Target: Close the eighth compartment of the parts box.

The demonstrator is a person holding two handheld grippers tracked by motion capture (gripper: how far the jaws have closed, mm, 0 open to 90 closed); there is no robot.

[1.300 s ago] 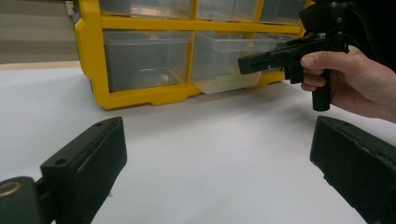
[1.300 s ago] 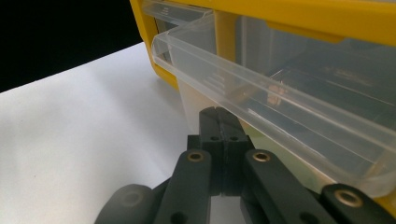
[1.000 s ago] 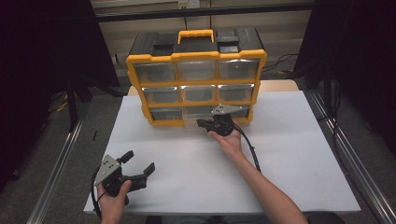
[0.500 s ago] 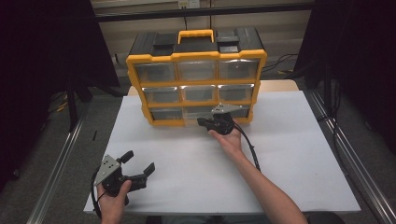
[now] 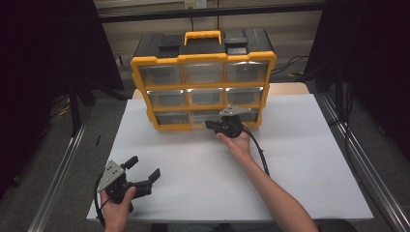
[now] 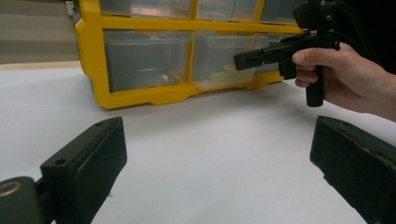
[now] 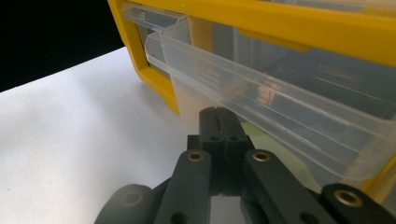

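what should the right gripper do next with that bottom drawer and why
Probably hook the lip and ease the drawer outward. The right gripper sits shut with its tips just under the clear lip, in the organizer's bottom row. The left gripper rests open, well away.

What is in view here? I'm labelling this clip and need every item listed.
Drawer organiser: one, yellow frame, black top, back of the table.
Drawers: nine, clear, three rows of three.
Table: one, white top.
Left gripper: one, black, open, near left edge.
Right gripper: one, black, shut, at the bottom middle drawer.
Hands: two, one on each gripper.
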